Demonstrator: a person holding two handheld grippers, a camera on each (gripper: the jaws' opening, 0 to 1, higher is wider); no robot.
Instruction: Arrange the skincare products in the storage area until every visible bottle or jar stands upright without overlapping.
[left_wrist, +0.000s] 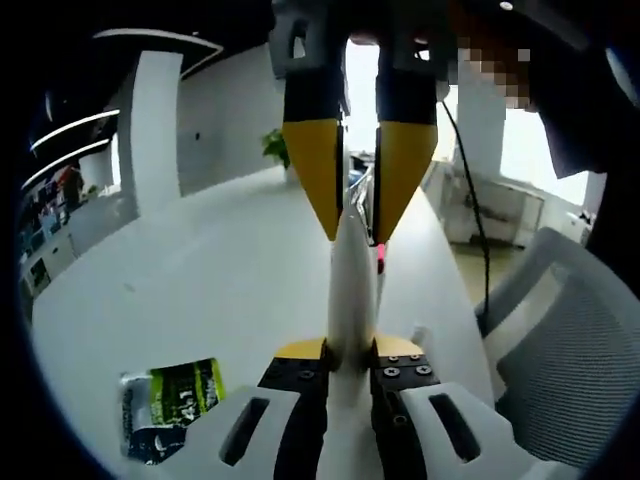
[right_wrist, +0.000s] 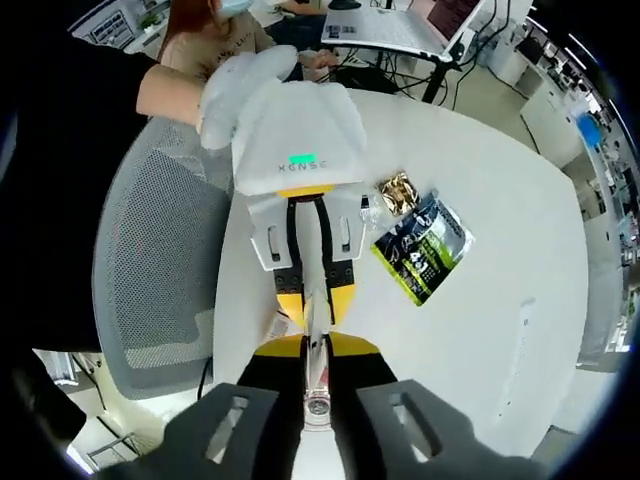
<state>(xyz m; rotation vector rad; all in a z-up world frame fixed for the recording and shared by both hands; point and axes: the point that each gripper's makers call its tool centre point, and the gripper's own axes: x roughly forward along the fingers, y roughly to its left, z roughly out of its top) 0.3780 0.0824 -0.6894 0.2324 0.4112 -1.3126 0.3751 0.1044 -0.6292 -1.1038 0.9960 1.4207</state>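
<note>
**Desk:** What have you got in the left claw?

**Me:** In the left gripper view my left gripper (left_wrist: 350, 348) is closed on a slim white tube (left_wrist: 352, 290); the tube runs straight out from between its yellow pads; there is a small pink spot on it near the far end.

**Desk:** And the right one?

**Me:** My right gripper (left_wrist: 356, 238) comes in from the top of that view, jaws pointing back at me; its yellow tips pinch the far end of the same tube; so both claws are clamped on the one tube, nose to nose.

**Desk:** Does the other camera agree?

**Me:** Yes; in the right gripper view the right gripper (right_wrist: 318, 348) has the tube (right_wrist: 318, 375) tight between its pads, and the left gripper (right_wrist: 316, 312) faces it from above, closed on the other end; a hand in a white glove (right_wrist: 250, 80) holds that gripper's body.

**Desk:** Where is the tube against the table?

**Me:** It sits between the two claws near the edge of the white table (right_wrist: 500, 330), close to the grey mesh chair (right_wrist: 160, 270); I cannot tell whether it touches the table top.

**Desk:** Anything else on the table?

**Me:** A green and black packet (right_wrist: 425, 250) lies flat, well apart from the claws; a small gold packet (right_wrist: 397, 193) lies just beside it; I see the green packet (left_wrist: 175, 400) in the left gripper view too, low on the left, and the chair (left_wrist: 570, 350) on the right.
</note>
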